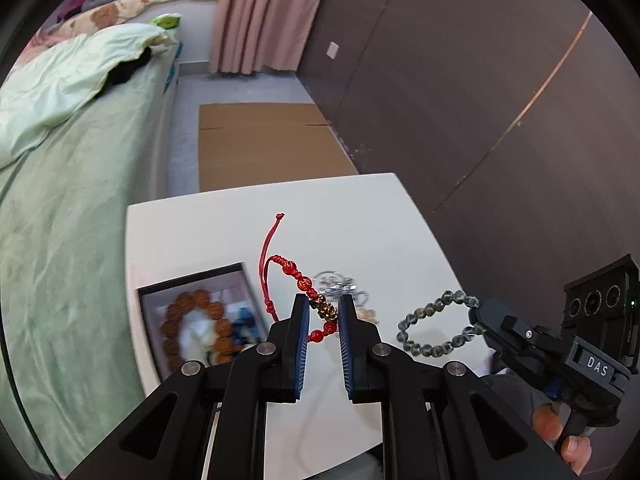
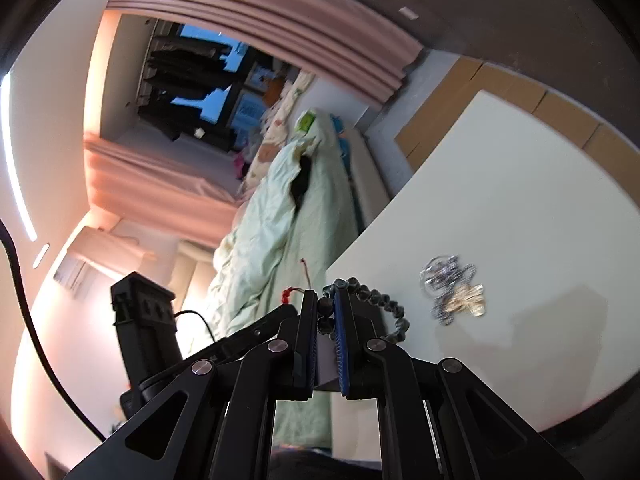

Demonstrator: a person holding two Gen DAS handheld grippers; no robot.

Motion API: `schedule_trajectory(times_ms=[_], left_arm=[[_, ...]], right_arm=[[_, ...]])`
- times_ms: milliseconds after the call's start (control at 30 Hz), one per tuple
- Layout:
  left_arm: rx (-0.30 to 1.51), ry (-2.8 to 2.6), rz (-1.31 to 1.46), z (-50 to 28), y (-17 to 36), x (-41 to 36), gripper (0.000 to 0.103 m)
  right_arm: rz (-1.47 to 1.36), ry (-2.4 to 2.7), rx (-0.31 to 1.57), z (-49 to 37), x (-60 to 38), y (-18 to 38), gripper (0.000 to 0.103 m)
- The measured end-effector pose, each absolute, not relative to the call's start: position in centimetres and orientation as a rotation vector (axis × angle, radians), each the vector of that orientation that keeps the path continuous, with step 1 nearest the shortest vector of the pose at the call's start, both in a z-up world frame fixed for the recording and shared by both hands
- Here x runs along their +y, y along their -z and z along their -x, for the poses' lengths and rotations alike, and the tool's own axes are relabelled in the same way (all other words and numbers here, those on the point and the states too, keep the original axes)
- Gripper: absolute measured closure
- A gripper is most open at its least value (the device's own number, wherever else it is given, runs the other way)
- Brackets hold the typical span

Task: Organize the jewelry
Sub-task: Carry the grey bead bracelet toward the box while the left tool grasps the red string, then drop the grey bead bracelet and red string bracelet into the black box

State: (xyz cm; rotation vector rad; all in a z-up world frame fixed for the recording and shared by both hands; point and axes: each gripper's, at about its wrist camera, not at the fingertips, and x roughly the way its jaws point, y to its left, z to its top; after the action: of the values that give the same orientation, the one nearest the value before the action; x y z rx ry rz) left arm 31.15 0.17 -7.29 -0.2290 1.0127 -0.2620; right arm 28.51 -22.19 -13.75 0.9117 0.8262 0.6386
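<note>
My left gripper (image 1: pixel 324 306) is shut on a red cord bracelet (image 1: pixel 298 276) with red and gold beads, held above the white table (image 1: pixel 224 228); its cord tails stick upward. My right gripper (image 2: pixel 327 302), seen at the right in the left wrist view as right gripper (image 1: pixel 478 322), is shut on a grey-green bead bracelet (image 2: pixel 380 300) that hangs off its tips as bead bracelet (image 1: pixel 424 326). Below left, an open black box (image 1: pixel 192 280) holds a brown bead bracelet (image 1: pixel 196 328) and something blue. A pile of silver and gold jewelry (image 2: pixel 454 290) lies on the table.
A bed with green bedding (image 1: pixel 72 184) runs along the table's left side. Flat cardboard (image 1: pixel 264 144) lies on the floor beyond the table, with a pink curtain (image 1: pixel 264 16) behind and a dark wall (image 1: pixel 480 80) to the right. A person's fingers (image 1: pixel 560 432) hold the right gripper's handle.
</note>
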Motion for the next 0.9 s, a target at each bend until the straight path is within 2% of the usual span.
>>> schedule_trajectory(times_ms=[200, 400, 433, 467, 533, 900], left_arm=[[1.035, 0.205, 0.227, -31.5, 8.4, 2.8, 0.088], [1.119, 0.211, 0.293, -31.8, 10.0, 5.0, 0.082], [1.118, 0.206, 0.290, -31.7, 10.0, 5.2, 0.068], [1.114, 0.199, 0.285, -31.6, 9.9, 5.5, 0.044], [1.089, 0.195, 0.286, -31.3, 9.4, 6.1, 0.017], [1.042, 0.127, 0.326, -29.9, 7.2, 10.6, 0.015]], right_arm=[[-0.893, -0.673, 0.841, -28.7, -20.1, 14.1, 0.093], [-0.862, -0.707, 0.864, -28.9, -18.1, 14.0, 0.093], [-0.850, -0.715, 0.866, -28.9, -17.8, 13.8, 0.093], [-0.837, -0.726, 0.866, -29.0, -17.4, 13.7, 0.093], [-0.811, -0.748, 0.868, -29.1, -16.4, 13.4, 0.093], [-0.734, -0.833, 0.919, -30.1, -11.0, 12.8, 0.093]])
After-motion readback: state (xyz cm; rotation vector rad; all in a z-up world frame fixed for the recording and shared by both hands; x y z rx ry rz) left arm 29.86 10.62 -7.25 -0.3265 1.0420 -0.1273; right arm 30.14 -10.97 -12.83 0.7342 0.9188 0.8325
